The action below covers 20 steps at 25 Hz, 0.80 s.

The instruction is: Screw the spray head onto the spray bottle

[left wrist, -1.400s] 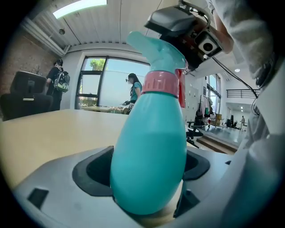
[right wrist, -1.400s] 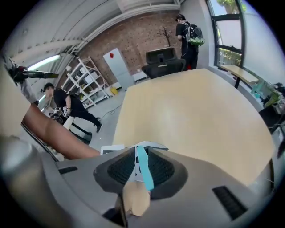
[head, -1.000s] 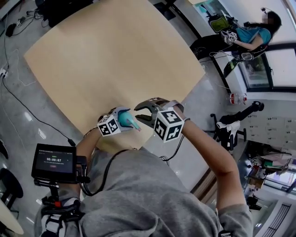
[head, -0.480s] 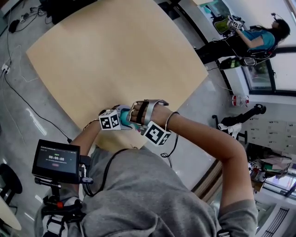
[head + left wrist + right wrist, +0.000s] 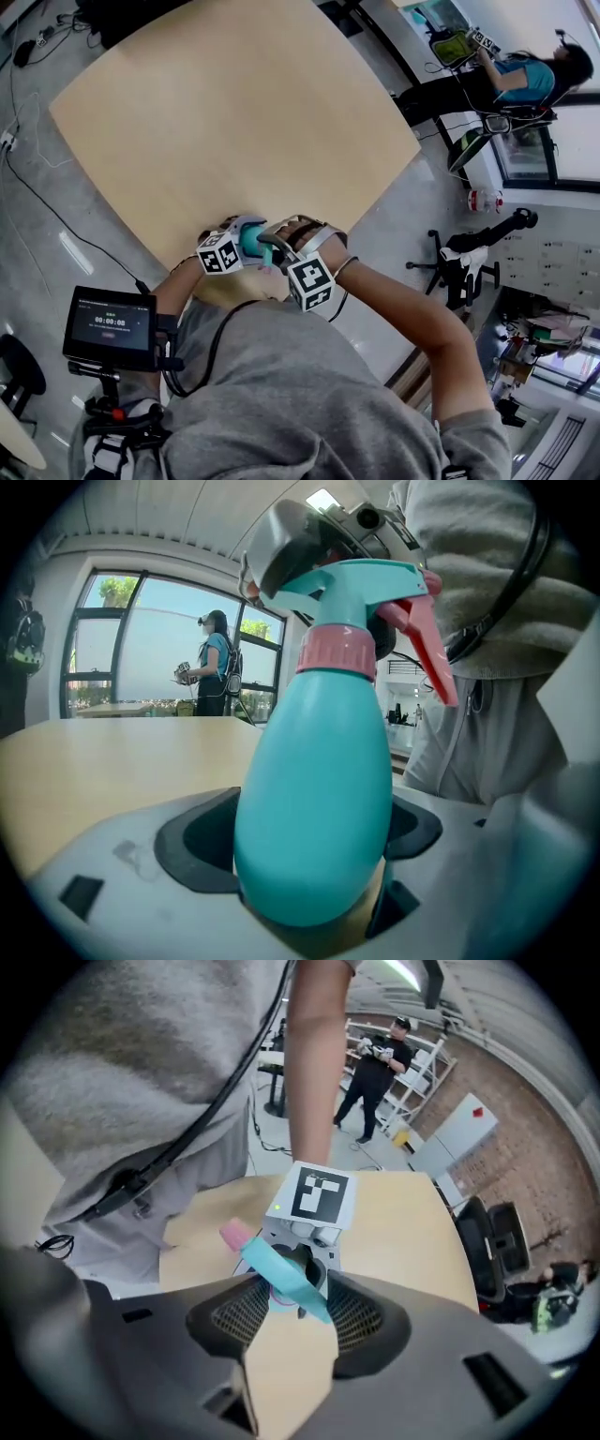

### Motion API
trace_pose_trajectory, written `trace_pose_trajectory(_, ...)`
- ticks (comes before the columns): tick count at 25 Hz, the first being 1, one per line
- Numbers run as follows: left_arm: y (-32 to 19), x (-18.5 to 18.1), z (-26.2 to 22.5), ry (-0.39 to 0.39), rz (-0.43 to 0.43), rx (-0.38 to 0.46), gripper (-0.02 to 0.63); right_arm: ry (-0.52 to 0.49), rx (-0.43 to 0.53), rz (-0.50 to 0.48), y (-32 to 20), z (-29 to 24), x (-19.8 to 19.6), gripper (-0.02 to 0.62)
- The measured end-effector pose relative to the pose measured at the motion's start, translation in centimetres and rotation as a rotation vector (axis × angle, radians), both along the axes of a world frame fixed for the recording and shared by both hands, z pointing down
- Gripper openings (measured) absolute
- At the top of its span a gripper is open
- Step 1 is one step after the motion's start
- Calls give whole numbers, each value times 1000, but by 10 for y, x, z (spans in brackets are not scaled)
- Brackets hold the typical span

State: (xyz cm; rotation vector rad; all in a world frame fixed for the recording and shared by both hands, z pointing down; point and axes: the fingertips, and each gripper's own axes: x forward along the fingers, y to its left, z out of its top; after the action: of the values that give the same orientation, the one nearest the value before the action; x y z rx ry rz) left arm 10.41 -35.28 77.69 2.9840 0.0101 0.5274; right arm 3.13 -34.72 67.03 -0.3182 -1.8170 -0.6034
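The left claw is pinched on the belly of the teal egg-shaped plastic spray bottle, its dark pads pressed in on both sides. The bottle stands upright, over the near edge of the pale wooden worktop, close to the person's grey sweatshirt.

On the bottle's neck sits the teal spray head, with a pink ribbed collar under it and a pink trigger pointing towards the person.

The right claw points steeply down over the top of the bottle. Its jaws have just been opening and stand spread, with the spray head between them. The mesh-faced pads flank the head closely on either side; whether they touch it I cannot tell.
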Motion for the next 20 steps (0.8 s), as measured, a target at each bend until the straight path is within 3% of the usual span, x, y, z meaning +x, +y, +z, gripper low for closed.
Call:
trace_pose_trajectory(3, 0, 1, 1, -7, -29, 12, 408, -23, -13, 94, 1, 2, 3, 195)
trace_pose_trajectory(10, -8, -7, 7, -40, -89, 43, 408, -24, 6, 173, -8, 5, -4, 195)
trace_pose_trajectory(16, 15, -15, -7, -84, -140, 71, 408, -26, 16, 157, 18, -13, -15, 195)
trace_pose_trajectory(20, 28, -23, -5, -96, -120, 58, 414, -39, 2, 154, 26, -15, -19, 195)
